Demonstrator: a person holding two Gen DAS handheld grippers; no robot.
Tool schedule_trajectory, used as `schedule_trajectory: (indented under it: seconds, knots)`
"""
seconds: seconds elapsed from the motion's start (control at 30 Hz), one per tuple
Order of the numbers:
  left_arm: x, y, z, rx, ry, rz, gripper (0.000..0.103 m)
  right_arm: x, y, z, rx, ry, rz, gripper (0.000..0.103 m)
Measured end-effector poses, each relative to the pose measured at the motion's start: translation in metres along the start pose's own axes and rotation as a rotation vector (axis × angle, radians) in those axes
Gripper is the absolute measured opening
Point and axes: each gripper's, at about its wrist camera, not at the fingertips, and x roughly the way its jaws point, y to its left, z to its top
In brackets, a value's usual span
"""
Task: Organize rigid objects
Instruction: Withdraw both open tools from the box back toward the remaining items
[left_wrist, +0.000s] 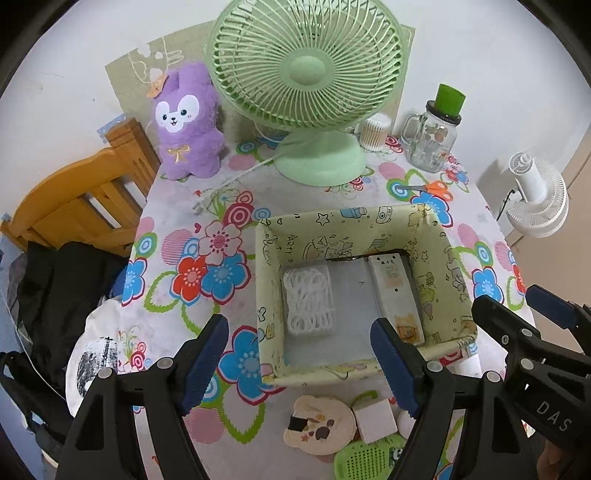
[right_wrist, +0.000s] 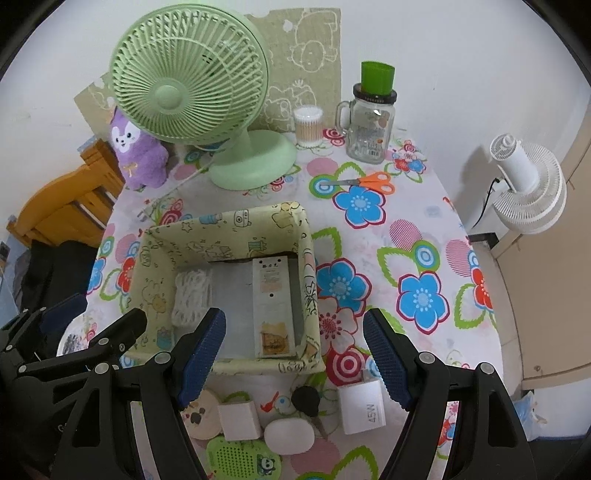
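Both wrist cameras look steeply down from above the near edge of the tabletop (left_wrist: 173, 225). They share the fabric box (left_wrist: 458, 280) and, far, the green fan (right_wrist: 192, 92).

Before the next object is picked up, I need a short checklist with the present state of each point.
1. Left gripper empty, jaws apart: ok.
2. Right gripper empty, jaws apart: ok.
3. Pale green printed fabric box upright, top open: ok.
4. Free floor in the box between the white cord bundle and the long white rectangular case: ok.
5. White 45W charger block lies clear of the box: ok.
6. Black key free of the white oval case: cannot tell.
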Motion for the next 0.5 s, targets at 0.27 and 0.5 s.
schedule_trajectory:
  seconds: [0.27,0.5]
  knots:
    - [-0.023,0.005,-0.012,0.013,-0.029,-0.013,0.081,-0.025,0.008,-0.013,-0.004,-0.041,0.001,0.08]
    - [-0.035,0.011,-0.022,0.019,-0.039,-0.037,0.081,-0.04,0.014,-0.025,0.004,-0.05,-0.018,0.079]
